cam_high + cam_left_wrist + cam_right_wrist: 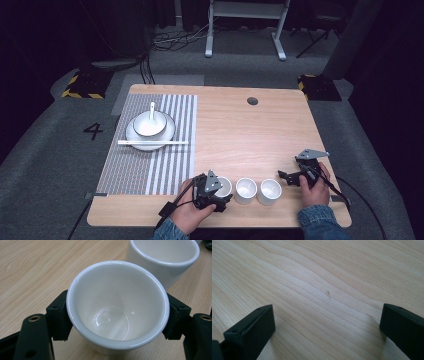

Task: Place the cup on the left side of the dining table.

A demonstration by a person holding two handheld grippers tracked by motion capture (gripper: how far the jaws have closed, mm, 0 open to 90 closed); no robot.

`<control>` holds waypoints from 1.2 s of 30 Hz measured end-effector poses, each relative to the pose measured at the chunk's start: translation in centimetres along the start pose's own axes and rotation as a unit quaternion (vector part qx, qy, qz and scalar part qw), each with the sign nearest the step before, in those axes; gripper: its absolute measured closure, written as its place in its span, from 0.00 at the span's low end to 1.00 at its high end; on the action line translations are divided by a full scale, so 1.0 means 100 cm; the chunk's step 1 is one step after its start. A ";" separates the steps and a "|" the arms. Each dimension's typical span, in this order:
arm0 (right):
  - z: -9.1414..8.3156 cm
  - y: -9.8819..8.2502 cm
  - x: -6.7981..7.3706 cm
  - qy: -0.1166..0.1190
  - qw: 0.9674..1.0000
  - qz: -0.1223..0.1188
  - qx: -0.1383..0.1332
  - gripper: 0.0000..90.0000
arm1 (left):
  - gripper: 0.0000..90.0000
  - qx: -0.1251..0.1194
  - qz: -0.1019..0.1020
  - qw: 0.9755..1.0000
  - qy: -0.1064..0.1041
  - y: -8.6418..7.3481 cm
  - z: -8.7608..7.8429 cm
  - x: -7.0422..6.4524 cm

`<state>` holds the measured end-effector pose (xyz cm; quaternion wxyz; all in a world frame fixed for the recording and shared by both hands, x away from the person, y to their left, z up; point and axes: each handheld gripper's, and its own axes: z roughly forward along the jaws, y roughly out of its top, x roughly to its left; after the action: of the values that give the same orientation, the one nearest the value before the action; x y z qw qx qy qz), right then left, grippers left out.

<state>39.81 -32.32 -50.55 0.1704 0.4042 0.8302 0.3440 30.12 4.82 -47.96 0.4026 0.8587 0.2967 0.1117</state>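
a person is sitting at a light wooden table [260, 135], both forearms in denim sleeves coming in from the near edge. each hand is holding a black two-jaw gripper.

the left gripper [212, 192] is resting at the near edge of the table, and its jaws are closing around a small white cup [222, 187]. in the left gripper view, this cup [117, 305] is sitting between the two black jaws, one pressing against each side of its wall. the cup is standing upright and looking empty, with light glinting on its glossy bottom.

a second white cup [246, 190] is standing just beside the gripped one, to its right, and a third white cup [269, 191] is standing just beside that, so the three are forming a short row along the near edge. the second cup [163, 258] is also showing behind the gripped one in the left gripper view.

the right gripper [290, 177] is hovering or resting near the right end of the row, apart from the third cup. in the right gripper view, its jaws are spreading wide with bare wood between them, holding nothing.

farther away on the left, a grey striped placemat [150, 165] is lying on the table. on it a white plate [131, 134] is carrying a white bowl [149, 125] with a white spoon [152, 110] standing in it. a pair of white chopsticks [152, 142] is lying across the near rim of the plate.
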 end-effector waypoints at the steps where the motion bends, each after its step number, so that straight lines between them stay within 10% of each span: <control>1: 0.000 0.000 0.000 0.000 1.000 0.000 0.000 0.00 | 0.29 0.000 0.000 1.000 0.000 0.000 0.000 0.000; 36: 0.000 0.000 0.000 0.000 1.000 0.000 0.000 0.00 | 0.29 -0.010 -0.013 1.000 0.019 0.020 -0.040 0.004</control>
<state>39.81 -32.32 -50.55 0.1704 0.4042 0.8302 0.3441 29.51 6.58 -43.83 0.4069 0.8485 0.3144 0.1251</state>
